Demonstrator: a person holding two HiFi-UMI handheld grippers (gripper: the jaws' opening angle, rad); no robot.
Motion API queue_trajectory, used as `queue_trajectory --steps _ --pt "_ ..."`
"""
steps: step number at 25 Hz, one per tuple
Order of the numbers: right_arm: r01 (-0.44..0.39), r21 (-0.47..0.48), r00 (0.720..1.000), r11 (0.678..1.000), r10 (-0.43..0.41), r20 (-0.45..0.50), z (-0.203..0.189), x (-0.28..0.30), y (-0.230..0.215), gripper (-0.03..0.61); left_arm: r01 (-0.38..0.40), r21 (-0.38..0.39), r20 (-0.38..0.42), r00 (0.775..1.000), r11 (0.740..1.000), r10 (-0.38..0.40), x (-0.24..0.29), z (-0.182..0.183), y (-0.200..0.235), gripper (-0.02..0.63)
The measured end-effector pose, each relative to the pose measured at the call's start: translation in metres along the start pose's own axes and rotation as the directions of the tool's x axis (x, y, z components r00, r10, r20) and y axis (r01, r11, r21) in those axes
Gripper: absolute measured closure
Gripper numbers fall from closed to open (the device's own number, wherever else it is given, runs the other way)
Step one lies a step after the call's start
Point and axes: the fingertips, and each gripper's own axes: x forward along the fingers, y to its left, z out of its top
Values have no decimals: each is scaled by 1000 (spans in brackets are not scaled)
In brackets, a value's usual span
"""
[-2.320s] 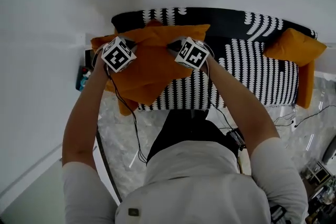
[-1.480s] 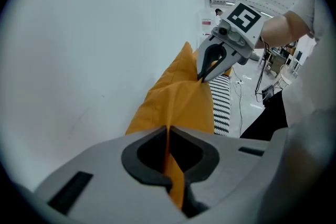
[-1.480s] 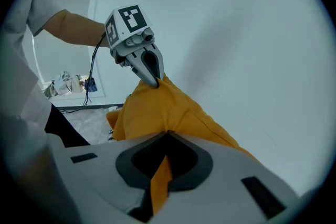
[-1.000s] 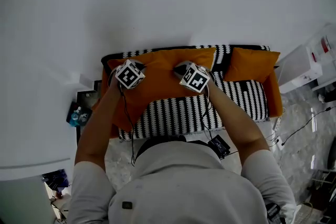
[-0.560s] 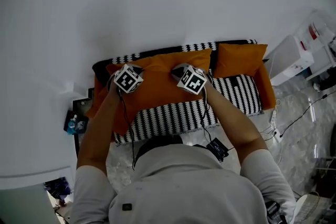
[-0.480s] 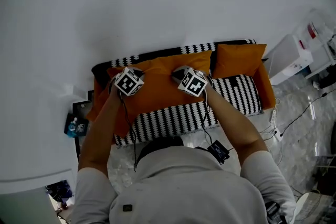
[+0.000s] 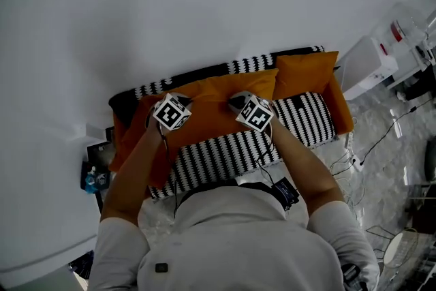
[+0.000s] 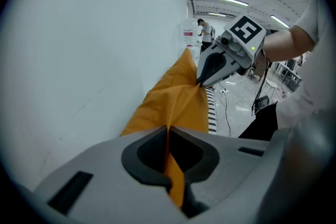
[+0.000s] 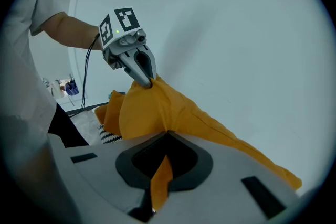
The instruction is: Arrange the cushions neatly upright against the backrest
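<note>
While the left gripper is clamped shut on a thin fold of cover at the top-left edge of the big orange cushion, which lies along the backrest at the sofa's left end, the right gripper is clamped the same way further right on that top edge. A second orange cushion stands upright just beside it. Risk, as I read it: both grips hold fabric only, so an uneven tug could slip it out, and releasing before the base seats would let it slump forward or onto its neighbour.
</note>
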Motion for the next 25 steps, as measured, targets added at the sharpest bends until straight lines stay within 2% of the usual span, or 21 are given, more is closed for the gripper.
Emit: queue_trajectory --steps 11,18,25 --pt "66 80 997 995 -63 -34 -29 3 -40 551 58 59 -7 998 997 -58 43 35 15 597" --pt "52 103 998 993 -47 -46 -68 -1 -68 551 85 58 -32 996 995 -83 82 61 6 597" --pt "8 111 998 994 -2 -57 -107 4 -105 551 96 14 -67 993 995 -95 129 82 5 597"
